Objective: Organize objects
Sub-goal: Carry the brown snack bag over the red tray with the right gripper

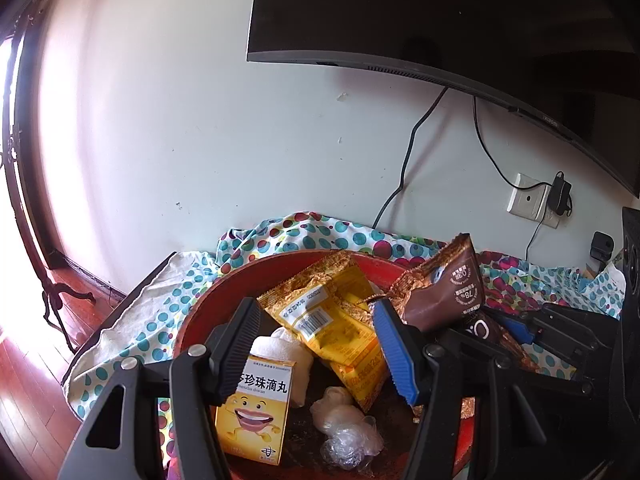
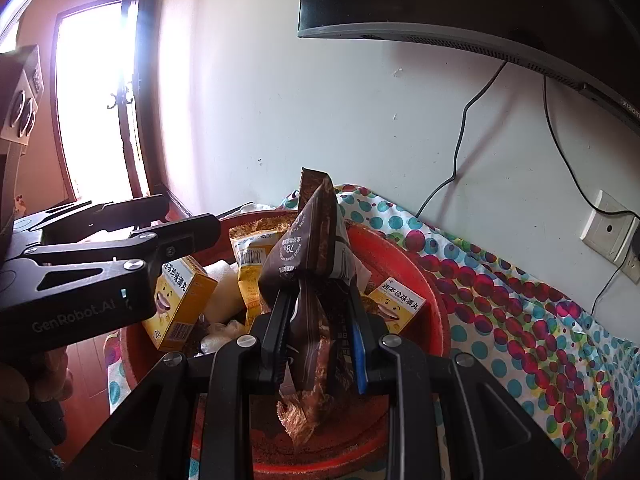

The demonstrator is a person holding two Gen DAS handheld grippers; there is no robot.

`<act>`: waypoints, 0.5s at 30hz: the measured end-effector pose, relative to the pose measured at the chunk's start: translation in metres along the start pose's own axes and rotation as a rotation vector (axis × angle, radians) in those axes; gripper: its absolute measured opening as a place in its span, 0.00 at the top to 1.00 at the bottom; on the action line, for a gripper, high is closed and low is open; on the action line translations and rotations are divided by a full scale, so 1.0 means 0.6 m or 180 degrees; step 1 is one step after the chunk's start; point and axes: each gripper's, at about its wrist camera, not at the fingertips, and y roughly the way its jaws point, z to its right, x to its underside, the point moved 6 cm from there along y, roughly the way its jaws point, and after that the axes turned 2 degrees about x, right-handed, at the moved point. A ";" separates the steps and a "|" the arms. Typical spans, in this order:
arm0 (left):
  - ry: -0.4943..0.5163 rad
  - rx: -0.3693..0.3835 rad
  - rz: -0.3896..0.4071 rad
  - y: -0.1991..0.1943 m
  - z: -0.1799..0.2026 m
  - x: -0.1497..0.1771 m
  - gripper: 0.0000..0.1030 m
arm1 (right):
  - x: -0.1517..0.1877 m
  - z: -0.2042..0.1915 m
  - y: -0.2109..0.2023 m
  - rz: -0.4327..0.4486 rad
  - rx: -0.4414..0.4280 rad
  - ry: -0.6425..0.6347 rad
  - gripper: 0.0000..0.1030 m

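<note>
A round red basin [image 1: 240,280] [image 2: 420,272] sits on a spotted cloth. In it lie a yellow snack packet [image 1: 320,320] [image 2: 252,256], a yellow medicine box with a smiling face [image 1: 256,408] [image 2: 180,300], a second such box [image 2: 394,304] and some crumpled clear wrap [image 1: 348,440]. My right gripper [image 2: 320,296] [image 1: 516,322] is shut on a brown snack packet [image 2: 316,240] [image 1: 444,292], held upright over the basin. My left gripper [image 1: 316,306] [image 2: 192,212] hangs open over the basin's left side, above the yellow packet and the box, with nothing gripped.
The spotted cloth [image 2: 520,320] [image 1: 280,236] covers the tabletop against a white wall. A dark screen [image 1: 440,20] hangs above, with cables running to a wall socket [image 2: 608,232]. A black speaker [image 1: 632,280] stands at the right. A hand [image 2: 32,380] holds the left gripper.
</note>
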 end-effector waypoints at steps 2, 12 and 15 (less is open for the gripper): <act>-0.0030 -0.0016 0.0008 0.000 -0.005 0.001 0.41 | -0.004 -0.002 0.011 0.0006 0.0029 -0.0027 0.77; -0.0092 -0.0033 -0.0026 0.006 -0.014 0.002 0.41 | -0.024 0.002 0.049 -0.0006 0.0096 -0.0029 0.77; -0.0078 -0.0073 -0.0048 0.010 -0.015 0.004 0.41 | -0.030 0.010 0.061 -0.0036 0.0074 0.0065 0.77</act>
